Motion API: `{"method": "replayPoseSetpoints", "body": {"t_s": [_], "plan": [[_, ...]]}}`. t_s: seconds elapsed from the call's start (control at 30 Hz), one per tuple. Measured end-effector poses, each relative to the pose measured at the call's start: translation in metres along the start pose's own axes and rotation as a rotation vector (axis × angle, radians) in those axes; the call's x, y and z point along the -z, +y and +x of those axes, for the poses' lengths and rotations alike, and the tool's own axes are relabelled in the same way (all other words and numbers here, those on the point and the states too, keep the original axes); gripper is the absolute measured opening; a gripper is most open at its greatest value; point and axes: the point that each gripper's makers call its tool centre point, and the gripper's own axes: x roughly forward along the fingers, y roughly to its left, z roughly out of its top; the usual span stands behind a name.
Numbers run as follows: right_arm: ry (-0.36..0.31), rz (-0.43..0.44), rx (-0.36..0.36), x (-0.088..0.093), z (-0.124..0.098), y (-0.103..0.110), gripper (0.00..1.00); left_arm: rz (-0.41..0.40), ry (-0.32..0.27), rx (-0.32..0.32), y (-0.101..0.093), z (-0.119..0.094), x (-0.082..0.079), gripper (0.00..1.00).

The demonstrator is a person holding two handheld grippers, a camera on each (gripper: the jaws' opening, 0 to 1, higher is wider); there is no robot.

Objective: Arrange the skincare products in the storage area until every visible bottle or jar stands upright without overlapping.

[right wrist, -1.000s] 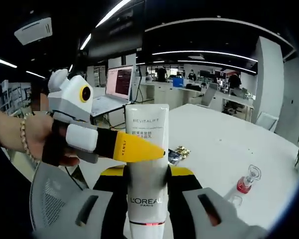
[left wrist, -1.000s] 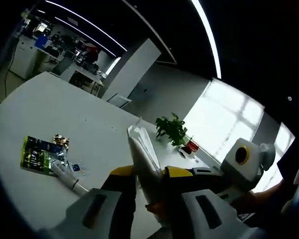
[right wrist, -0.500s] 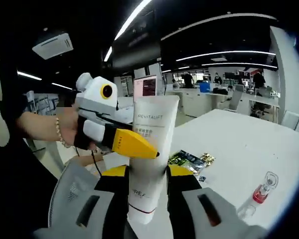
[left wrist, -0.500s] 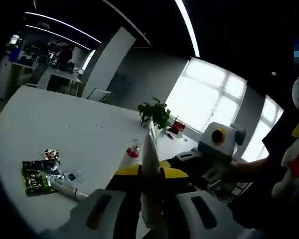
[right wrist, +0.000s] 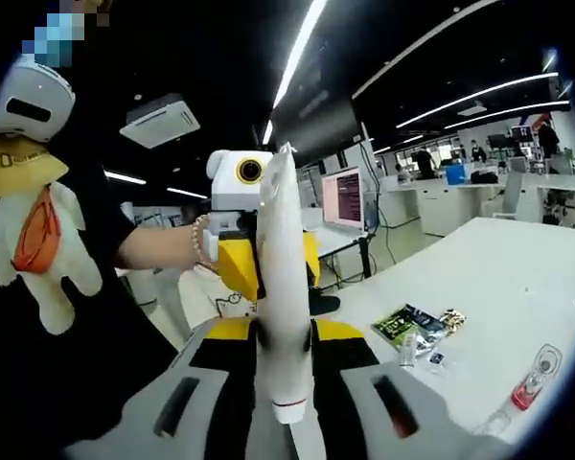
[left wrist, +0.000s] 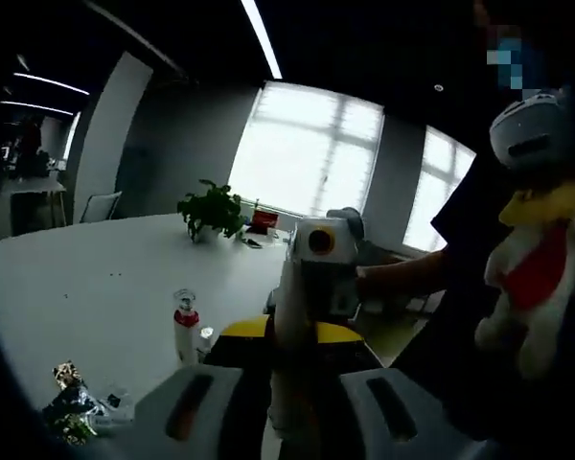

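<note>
Between the right tool's [right wrist: 286,331] jaws stands a white tube [right wrist: 280,287], pinched edge-on and held above the desk [right wrist: 479,287]; the left tool [right wrist: 254,278] (yellow-tipped) clamps the same tube from behind. Farther off, green packets [right wrist: 402,326] and a small red-capped bottle [left wrist: 183,326] rest on the white desk.

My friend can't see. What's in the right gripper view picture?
A white tube stands upright, squeezed between the right tongs near its bottom, while the left tongs grip it higher up. Behind is a white table with a green packet and a small red-capped bottle.
</note>
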Motion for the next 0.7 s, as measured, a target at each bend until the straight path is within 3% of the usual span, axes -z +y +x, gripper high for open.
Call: {"method": "replayPoseSetpoints", "body": {"t_s": [0.07,0.2,0.4,0.5,0.6,0.7], "plan": [[0.014,-0.003,-0.032,0.003,0.002,0.009,0.21,0.018,0.016,0.034,-0.007,0.004,0.002,0.08],[0.013,0.001,-0.023,0.004,-0.003,0.01,0.18,0.013,0.01,0.043,-0.008,0.005,0.001,0.08],[0.023,-0.012,-0.013,0.003,-0.006,0.005,0.15,0.031,-0.005,0.007,-0.003,0.009,-0.013,0.1],[0.036,-0.032,-0.009,0.003,-0.004,0.004,0.15,0.159,0.135,-0.018,0.002,0.006,-0.003,0.13],[0.06,-0.051,-0.007,0.007,-0.004,0.003,0.15,0.226,0.247,-0.019,0.003,0.004,0.007,0.15],[0.065,-0.058,-0.006,0.009,-0.005,0.002,0.15,0.271,0.295,-0.021,0.004,0.004,0.011,0.18]]}}
